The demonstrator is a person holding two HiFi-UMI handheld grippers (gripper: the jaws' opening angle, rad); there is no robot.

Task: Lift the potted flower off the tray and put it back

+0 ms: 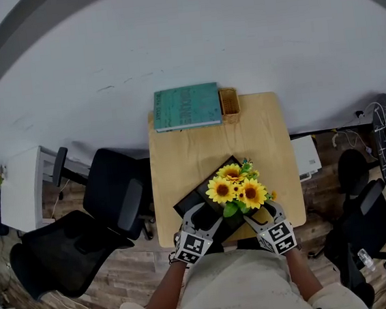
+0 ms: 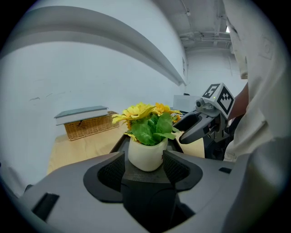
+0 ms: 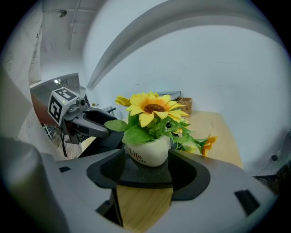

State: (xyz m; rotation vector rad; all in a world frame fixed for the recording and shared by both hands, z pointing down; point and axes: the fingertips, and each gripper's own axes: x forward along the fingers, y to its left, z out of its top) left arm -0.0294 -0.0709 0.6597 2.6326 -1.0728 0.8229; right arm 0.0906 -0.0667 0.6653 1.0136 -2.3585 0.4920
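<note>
The person stands at the near edge of the wooden table (image 1: 199, 143) with both forearms reaching forward and the elbows tucked close to the body. The two tools angle inward towards each other and tip downward. The left gripper (image 1: 203, 218) comes in from the near left over the near corner of the black tray (image 1: 196, 192), its marker cube facing up. The right gripper (image 1: 262, 213) mirrors it from the near right, above the table edge just beside the tray. Both sets of jaws stand wide apart and grip nothing. In each gripper view the white pot of the potted flower (image 1: 236, 190) is framed in the gap between the dark pads, about as wide as the gap, with no sign of the pads pressing on it. The head view hides the pot under the blooms, so I cannot tell how close the fingertips come to it. The potted flower stands upright on the tray, towards its right side, with yellow blooms and green leaves spreading above the pot. At the far edge of the table a teal book (image 1: 187, 107) lies on a wicker basket (image 1: 229, 102), well apart from the tray. A black office chair (image 1: 109, 200) stands left of the table.
</note>
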